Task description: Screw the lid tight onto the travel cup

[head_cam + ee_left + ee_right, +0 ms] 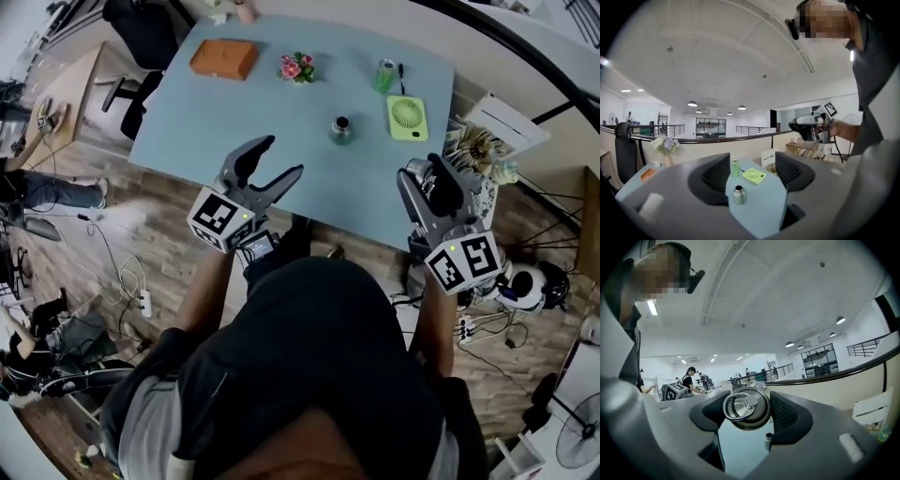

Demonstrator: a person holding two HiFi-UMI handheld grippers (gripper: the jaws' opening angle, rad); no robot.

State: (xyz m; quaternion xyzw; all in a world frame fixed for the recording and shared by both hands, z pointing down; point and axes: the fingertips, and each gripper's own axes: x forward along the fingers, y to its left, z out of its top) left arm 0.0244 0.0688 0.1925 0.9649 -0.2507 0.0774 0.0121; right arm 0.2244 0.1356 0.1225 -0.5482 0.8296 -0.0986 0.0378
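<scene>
Clamping a round steel lid (746,408) with a ring handle between its jaws, the right gripper (437,180) is held at the right edge of the light-blue bench (234,122). The left gripper (281,157) is over the bench's near edge, its jaws spread wide with nothing between them. The travel cup (341,128) stands upright on the bench, uncapped, ahead of both grippers and well apart from them. Beyond the cup, ahead of the right gripper, are a lime-green handheld fan (407,117) and a green can (384,75). Far ahead of the left gripper sit a small flower bunch (297,67) and an orange-brown box (224,58).
</scene>
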